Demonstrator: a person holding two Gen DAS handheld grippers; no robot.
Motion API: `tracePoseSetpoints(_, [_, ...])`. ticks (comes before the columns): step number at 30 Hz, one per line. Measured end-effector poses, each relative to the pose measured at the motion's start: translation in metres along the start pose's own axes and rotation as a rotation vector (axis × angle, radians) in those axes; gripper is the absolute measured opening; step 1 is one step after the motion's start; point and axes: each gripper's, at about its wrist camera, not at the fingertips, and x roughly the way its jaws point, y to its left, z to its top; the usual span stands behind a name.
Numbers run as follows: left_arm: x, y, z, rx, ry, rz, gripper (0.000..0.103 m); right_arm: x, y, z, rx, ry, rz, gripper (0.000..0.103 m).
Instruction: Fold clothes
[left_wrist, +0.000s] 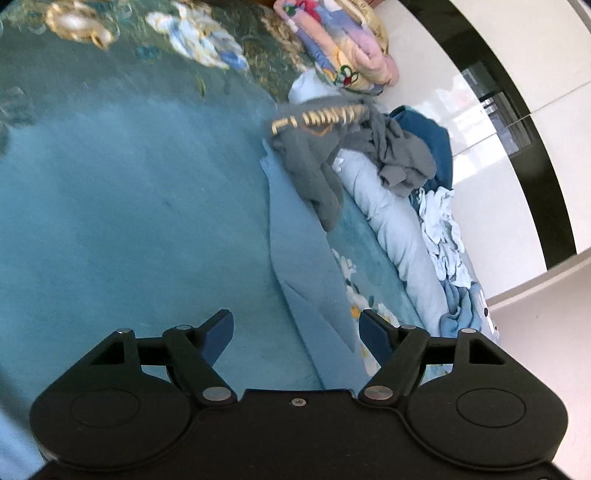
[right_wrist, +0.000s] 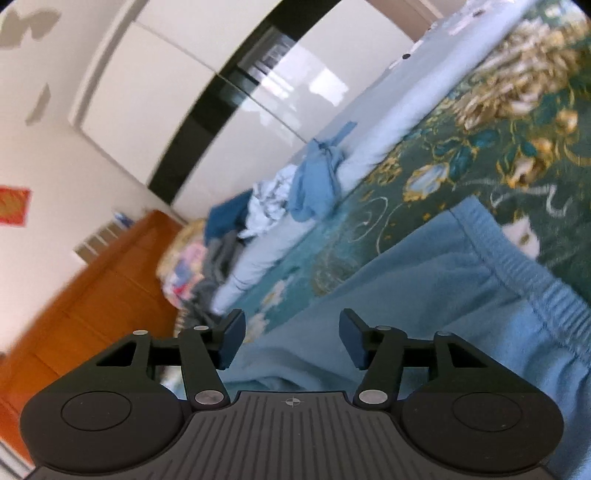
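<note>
Left wrist view: our left gripper (left_wrist: 296, 338) hovers with jaws apart over the light blue garment (left_wrist: 306, 266) on the bed; our right gripper (right_wrist: 291, 338), also parted, grips nothing above its elastic waistband (right_wrist: 517, 266).

Blue garment (right_wrist: 424, 295) under parted fingers (right_wrist: 232, 339)

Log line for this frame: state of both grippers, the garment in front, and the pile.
left gripper: open, empty | right gripper: open, empty, over blue garment | garment flat on bedspread | grey top unfolded on pile
</note>
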Motion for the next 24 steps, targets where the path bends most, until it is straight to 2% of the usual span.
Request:
tracePoseSetpoints(6, [0.039, -0.008, -0.002, -0.060, -0.040, -0.016, 0.072, 0.000, -0.018, -0.003, 0.063, 0.006, 0.086, 0.055])
tracePoseSetpoints(9, [0.053, -0.012, -0.005, -0.062, -0.065, 0.013, 0.065, 0.005, -0.029, -0.005, 0.111, 0.011, 0.113, 0.055])
tracePoseSetpoints(11, [0.057, -0.016, -0.007, -0.044, -0.086, 0.034, 0.053, 0.008, -0.032, -0.006, 0.124, 0.007, 0.118, 0.055])
tracePoseSetpoints(12, [0.059, -0.018, -0.007, -0.028, -0.088, 0.049, 0.037, 0.009, -0.033, -0.006, 0.132, 0.005, 0.122, 0.055])
tracePoseSetpoints(13, [0.061, -0.020, -0.007, -0.013, -0.091, 0.065, 0.017, 0.009, -0.035, -0.006, 0.138, 0.004, 0.127, 0.055])
tracePoseSetpoints(14, [0.063, -0.023, -0.008, 0.003, -0.094, 0.081, 0.006, 0.010, -0.036, -0.006, 0.143, 0.003, 0.129, 0.055])
tracePoseSetpoints(15, [0.064, -0.025, -0.008, 0.019, -0.097, 0.092, 0.002, 0.010, -0.036, -0.006, 0.147, 0.002, 0.132, 0.055])
tracePoseSetpoints(21, [0.061, -0.058, -0.002, 0.145, -0.128, -0.043, 0.001, 0.012, -0.039, -0.007, 0.157, 0.003, 0.134, 0.054])
tracePoseSetpoints(24, [0.067, -0.082, 0.004, 0.177, -0.136, -0.109, 0.002, 0.012, -0.040, -0.007, 0.158, 0.004, 0.132, 0.053])
